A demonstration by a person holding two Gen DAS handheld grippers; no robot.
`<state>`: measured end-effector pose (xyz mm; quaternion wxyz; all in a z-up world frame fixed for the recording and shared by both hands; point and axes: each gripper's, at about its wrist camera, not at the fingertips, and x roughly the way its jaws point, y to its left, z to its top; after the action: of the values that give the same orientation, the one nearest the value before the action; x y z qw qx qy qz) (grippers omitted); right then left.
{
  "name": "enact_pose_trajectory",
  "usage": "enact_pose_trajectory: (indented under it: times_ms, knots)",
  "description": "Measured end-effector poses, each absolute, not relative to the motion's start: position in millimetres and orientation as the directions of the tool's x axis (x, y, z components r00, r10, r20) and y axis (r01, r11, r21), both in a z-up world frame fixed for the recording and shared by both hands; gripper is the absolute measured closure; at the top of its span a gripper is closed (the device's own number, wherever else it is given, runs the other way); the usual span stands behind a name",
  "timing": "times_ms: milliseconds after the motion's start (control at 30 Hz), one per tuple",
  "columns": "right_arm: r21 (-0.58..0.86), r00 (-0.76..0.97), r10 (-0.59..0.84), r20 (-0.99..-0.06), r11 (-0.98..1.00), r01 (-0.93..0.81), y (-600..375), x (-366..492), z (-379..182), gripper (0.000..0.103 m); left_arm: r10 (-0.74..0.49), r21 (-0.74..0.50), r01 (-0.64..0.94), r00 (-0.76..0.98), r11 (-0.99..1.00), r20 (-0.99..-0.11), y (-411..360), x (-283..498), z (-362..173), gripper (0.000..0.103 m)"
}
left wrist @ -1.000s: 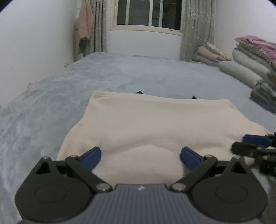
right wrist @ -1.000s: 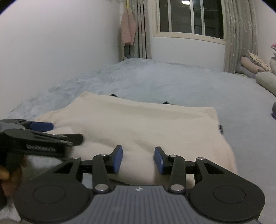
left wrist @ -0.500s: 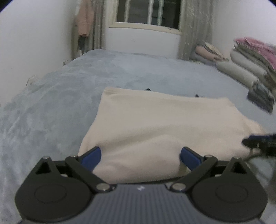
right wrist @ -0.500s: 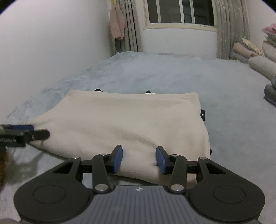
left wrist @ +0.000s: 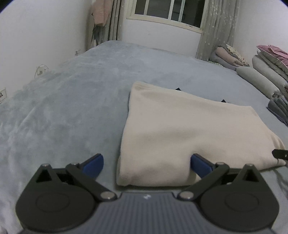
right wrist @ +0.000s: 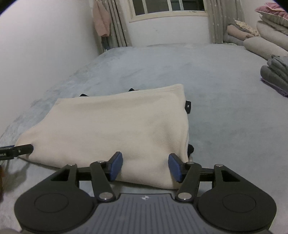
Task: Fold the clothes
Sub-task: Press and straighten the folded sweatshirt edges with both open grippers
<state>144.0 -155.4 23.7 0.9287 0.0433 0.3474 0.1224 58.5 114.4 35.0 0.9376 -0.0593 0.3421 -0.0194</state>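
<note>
A cream folded garment (left wrist: 180, 129) lies flat on the grey-blue bed (left wrist: 72, 108), with small black bits poking out along its far edge. My left gripper (left wrist: 146, 165) is open wide, and the garment's near left corner lies between its blue pads (left wrist: 93, 164) without being pinched. In the right wrist view the same garment (right wrist: 117, 122) fills the middle, with a black tag (right wrist: 188, 106) at its right side. My right gripper (right wrist: 145, 166) is open at the near right corner, its pads on either side of the cloth edge. Each view shows the other gripper's tip at its edge.
Stacked folded bedding and pillows (left wrist: 266, 72) line the right side of the bed. A grey folded pile (right wrist: 273, 73) sits at the right. The white wall (right wrist: 45, 45) runs along the left; a window (left wrist: 167, 10), curtains and a hanging pink garment (right wrist: 101, 21) are at the back.
Both grippers have spread apart to the garment's near corners, the left going left and the right going right. The right gripper's fingers have opened wider. The garment lies flatter.
</note>
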Motion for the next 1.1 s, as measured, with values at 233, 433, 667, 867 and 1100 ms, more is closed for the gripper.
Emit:
enact_pose_trajectory:
  times_ms: [233,433,667,867,1100]
  knots:
    - [0.19,0.733,0.245,-0.634,0.969,-0.159,-169.4,139.9,36.6,0.047,-0.069,-0.152,-0.041,0.755,0.988,-0.652,115.7,59.9,38.7,0.0]
    - [0.184,0.71,0.248,-0.66,0.969,-0.167,-175.9,144.7,26.6,0.046,-0.073,-0.179,-0.06,0.754,0.982,-0.653,122.6,61.6,35.9,0.0]
    - [0.181,0.703,0.176,-0.689,0.981,-0.068,-198.2,145.9,34.4,0.042,-0.036,-0.196,-0.124,0.751,0.973,-0.659,136.1,61.0,45.1,0.0]
    - [0.23,0.738,0.208,-0.641,0.97,-0.073,-199.4,136.8,50.1,0.042,-0.035,-0.209,-0.131,0.766,0.969,-0.642,129.5,56.8,55.5,0.0]
    - [0.12,0.77,0.255,-0.585,0.966,-0.229,-140.3,123.3,51.5,0.038,-0.004,-0.052,-0.038,0.774,0.998,-0.633,76.1,52.2,50.5,0.0]
